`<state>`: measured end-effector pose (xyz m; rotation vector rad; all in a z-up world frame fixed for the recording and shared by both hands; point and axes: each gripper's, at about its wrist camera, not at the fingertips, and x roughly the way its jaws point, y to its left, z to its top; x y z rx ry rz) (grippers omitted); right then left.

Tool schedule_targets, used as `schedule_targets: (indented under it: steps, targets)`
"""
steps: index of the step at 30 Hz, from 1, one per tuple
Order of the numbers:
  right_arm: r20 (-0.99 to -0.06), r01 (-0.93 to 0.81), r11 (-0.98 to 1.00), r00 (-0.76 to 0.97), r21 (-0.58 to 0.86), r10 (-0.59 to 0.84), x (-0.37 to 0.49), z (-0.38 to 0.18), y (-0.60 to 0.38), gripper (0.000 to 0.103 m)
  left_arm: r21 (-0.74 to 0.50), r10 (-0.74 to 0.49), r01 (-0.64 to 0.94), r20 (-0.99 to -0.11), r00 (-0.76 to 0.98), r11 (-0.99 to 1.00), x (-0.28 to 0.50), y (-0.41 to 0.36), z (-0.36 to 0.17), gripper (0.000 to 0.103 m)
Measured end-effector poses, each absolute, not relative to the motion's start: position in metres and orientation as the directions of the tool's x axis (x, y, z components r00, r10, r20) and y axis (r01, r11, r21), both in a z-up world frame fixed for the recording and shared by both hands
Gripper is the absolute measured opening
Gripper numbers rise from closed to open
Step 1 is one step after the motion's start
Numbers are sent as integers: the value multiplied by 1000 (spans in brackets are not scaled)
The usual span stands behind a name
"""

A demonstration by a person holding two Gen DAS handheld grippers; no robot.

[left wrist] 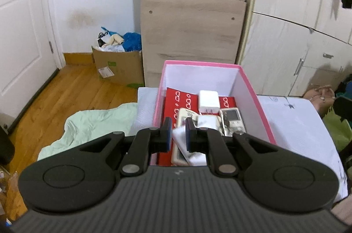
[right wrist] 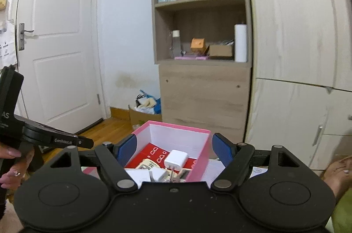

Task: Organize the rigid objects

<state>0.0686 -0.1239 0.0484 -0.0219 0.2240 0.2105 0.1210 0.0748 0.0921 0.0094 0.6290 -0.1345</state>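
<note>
A pink box [left wrist: 202,63] with white inner walls stands on a white surface. In it lie a red patterned carton [left wrist: 176,101], a white charger [left wrist: 209,101], a beige device with a screen [left wrist: 232,117] and other small pale items. My left gripper [left wrist: 178,134] hovers over the box's near end, its blue pads nearly together with nothing held. In the right wrist view the pink box [right wrist: 176,125] sits just ahead and below, with the charger [right wrist: 176,159] on top. My right gripper [right wrist: 173,148] stands wide open, empty, short of the box.
A wooden shelf cabinet [left wrist: 191,24] stands right behind the box, a pale wardrobe [left wrist: 297,35] beside it. On the floor are a full cardboard box [left wrist: 118,66] and a mint cloth [left wrist: 94,123]. A hand [right wrist: 11,153] holds the left gripper's handle at the far left.
</note>
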Motion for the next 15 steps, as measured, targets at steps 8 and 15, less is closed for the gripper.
schedule_targets:
  steps: [8, 15]
  targets:
    - [-183, -131, 990, 973, 53, 138, 29, 20, -136, 80, -62, -193, 190, -546, 815, 980, 68, 62, 68, 10]
    - [-190, -106, 994, 976, 10, 106, 17, 4, -134, 84, -51, -179, 178, -492, 852, 983, 44, 59, 51, 31]
